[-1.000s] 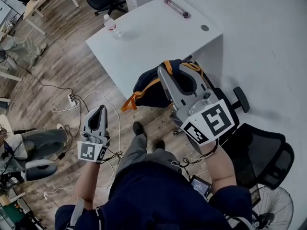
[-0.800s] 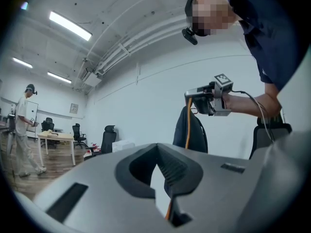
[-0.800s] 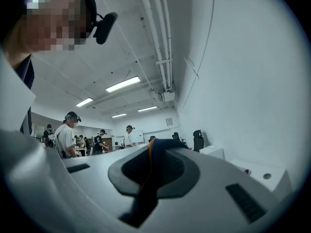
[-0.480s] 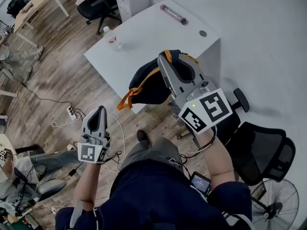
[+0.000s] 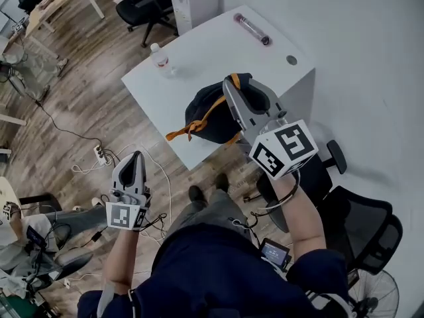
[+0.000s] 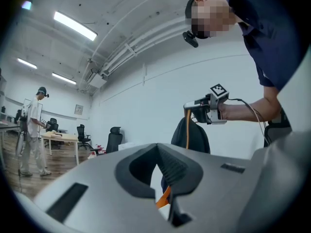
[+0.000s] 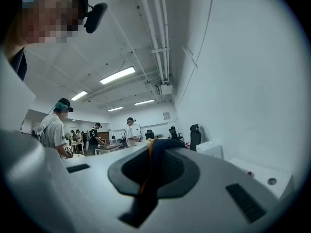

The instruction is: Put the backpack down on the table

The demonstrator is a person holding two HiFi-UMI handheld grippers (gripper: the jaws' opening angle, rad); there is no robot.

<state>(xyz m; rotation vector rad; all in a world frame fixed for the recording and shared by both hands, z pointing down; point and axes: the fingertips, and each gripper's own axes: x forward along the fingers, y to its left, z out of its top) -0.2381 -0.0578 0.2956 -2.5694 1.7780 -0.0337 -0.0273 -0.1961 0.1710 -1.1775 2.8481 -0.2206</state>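
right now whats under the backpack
The near edge of the white table lies under the backpack, hanging from the right tongs. The tabletop directly beneath is covered, so contact cannot be told.

No legible text — only square markers

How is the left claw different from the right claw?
The right claw is clamped on the top strap of the dark backpack, while the left claw holds nothing. In the head view the right claw shows against the white table, and the left claw shows against the wooden floor. Both claws are grey and shut.
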